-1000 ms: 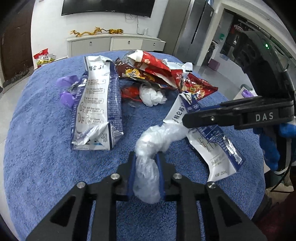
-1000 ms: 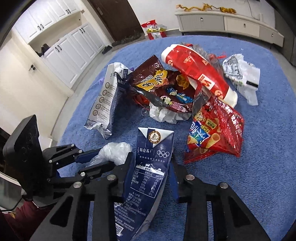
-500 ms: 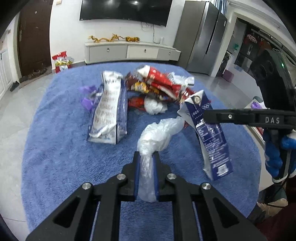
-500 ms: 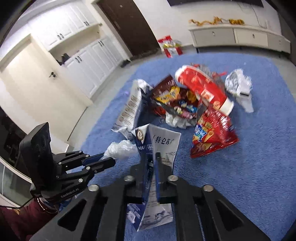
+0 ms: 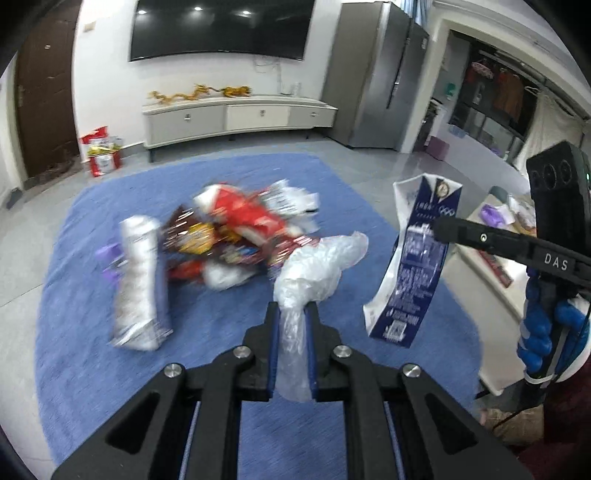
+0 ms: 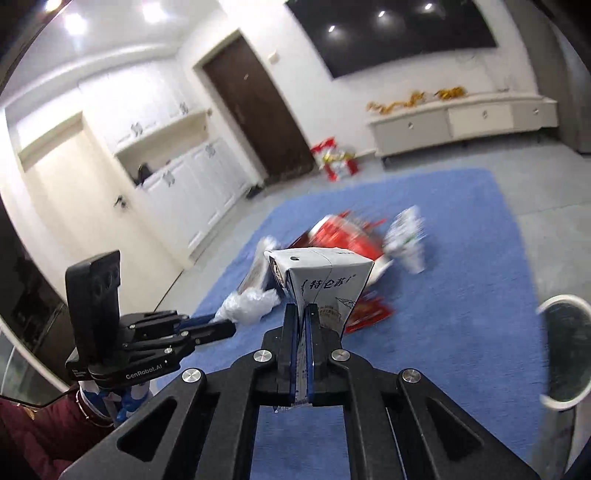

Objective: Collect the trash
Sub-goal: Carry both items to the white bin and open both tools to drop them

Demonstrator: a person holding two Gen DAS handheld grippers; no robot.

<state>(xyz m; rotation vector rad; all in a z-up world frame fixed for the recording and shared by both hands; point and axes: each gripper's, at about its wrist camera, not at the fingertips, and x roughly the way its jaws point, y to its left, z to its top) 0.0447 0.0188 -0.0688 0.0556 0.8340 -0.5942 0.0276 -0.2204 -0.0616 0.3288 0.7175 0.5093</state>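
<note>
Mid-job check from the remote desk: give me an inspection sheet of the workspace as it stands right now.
Surface: blue fabric-covered table, motion-blurred.
Job's things: crumpled clear plastic bag and flattened blue-and-white milk carton, both lifted clear of the table.
Clutter: pile of red and brown snack wrappers, long white pouch beside it, small purple item.
Grippers: left gripper shut on the bag; right gripper shut on the carton.
Cables: thin dark cable hanging below the right gripper.
Surroundings: white-rimmed round bin at the right, wall television, white sideboard, grey fridge.
</note>
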